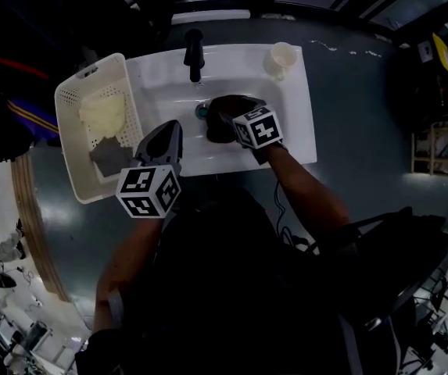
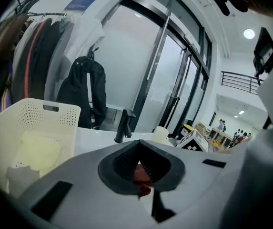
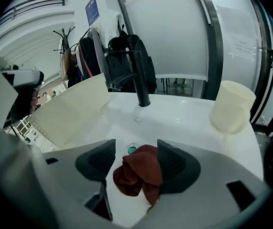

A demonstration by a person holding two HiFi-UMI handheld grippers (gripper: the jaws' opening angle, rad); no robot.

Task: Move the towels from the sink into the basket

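Red towel (image 3: 141,173) sat bunched by the sink (image 3: 174,123) drain (image 3: 131,150), so my right gripper (image 3: 136,151) had its jaws spread around it, not squeezing yet. My left gripper (image 1: 169,131) had its jaws closed by the basket (image 1: 67,100).

Sink (image 1: 294,123): white, glossy. Faucet (image 1: 195,51): black. Drain (image 3: 131,150): teal.
Red towel (image 3: 138,175) in the sink: dark red, plain, no print.
Basket (image 1: 71,108): off-white, walls patterned with rows of small holes.
In the basket: yellow towel (image 1: 102,112), very pale; grey towel (image 1: 108,158), mid grey.
Cup (image 1: 281,58): cream.
Marker cubes (image 1: 148,191): black squares on white.
Floor (image 1: 349,92): dull grey.
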